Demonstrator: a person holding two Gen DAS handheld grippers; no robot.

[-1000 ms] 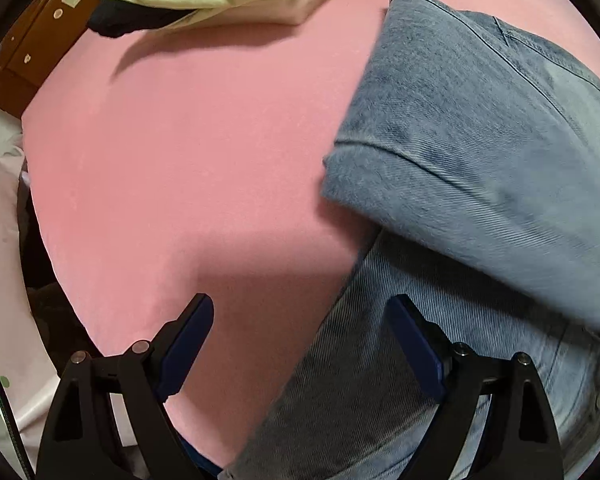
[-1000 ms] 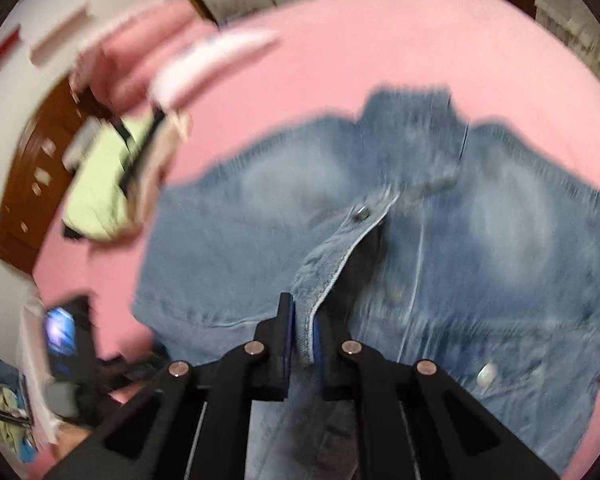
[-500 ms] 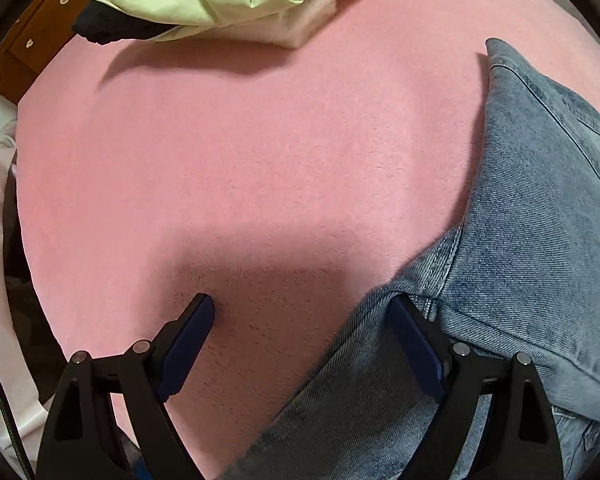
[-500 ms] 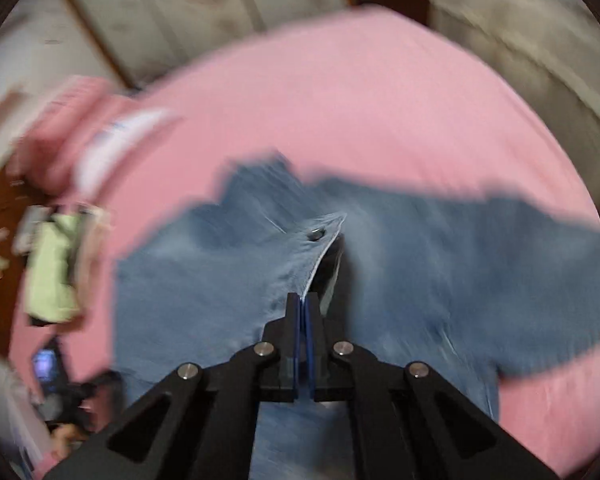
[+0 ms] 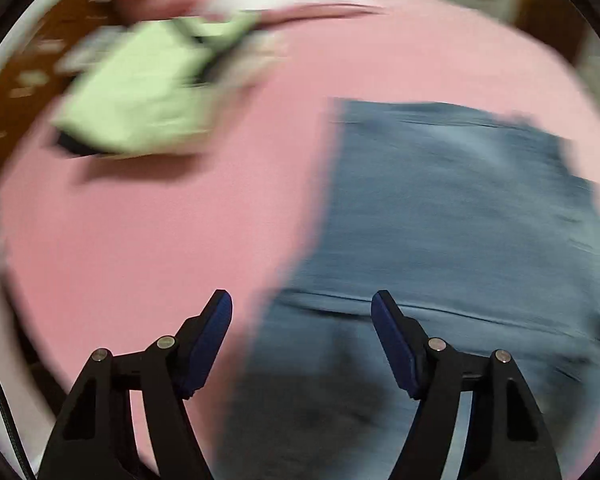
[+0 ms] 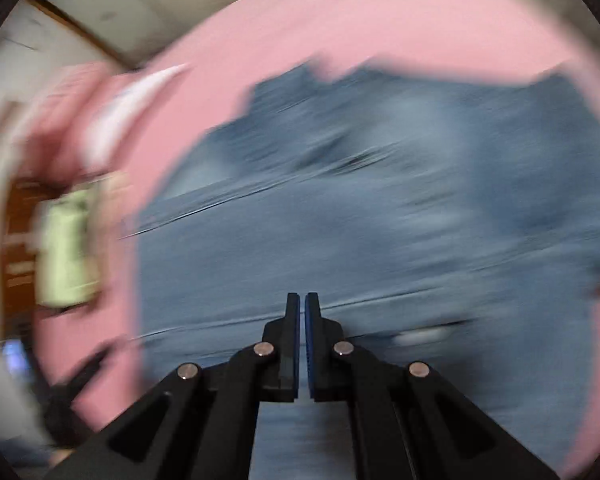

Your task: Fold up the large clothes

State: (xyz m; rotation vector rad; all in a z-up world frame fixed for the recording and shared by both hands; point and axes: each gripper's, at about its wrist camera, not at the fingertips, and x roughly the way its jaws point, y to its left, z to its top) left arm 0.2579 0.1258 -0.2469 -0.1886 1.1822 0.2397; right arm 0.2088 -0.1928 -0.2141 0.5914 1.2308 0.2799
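Observation:
A blue denim jacket [image 5: 460, 208] lies spread on the pink bed cover [image 5: 160, 240], blurred by motion in both views. My left gripper [image 5: 300, 300] hovers above the jacket's left edge. Its jaws stand wide apart and are closing, and no cloth is pressed between the pads. In the right wrist view the jacket [image 6: 360, 220] fills the middle, with my right gripper [image 6: 302, 298] over its near part. Its pads are together, and the blur hides whether any denim is pinched between them.
A pile of folded light green and cream clothes [image 5: 140, 96] sits at the far left of the bed, next to dark wooden furniture [image 5: 16, 92]. The same pile [image 6: 68, 248] shows at the left edge of the right wrist view. Pink cover [image 6: 380, 28] stretches beyond the jacket.
My left gripper has risen and tilted, so more of the jacket and bed shows, and its jaws have narrowed. The jacket flap the right gripper held up now looks laid flat.

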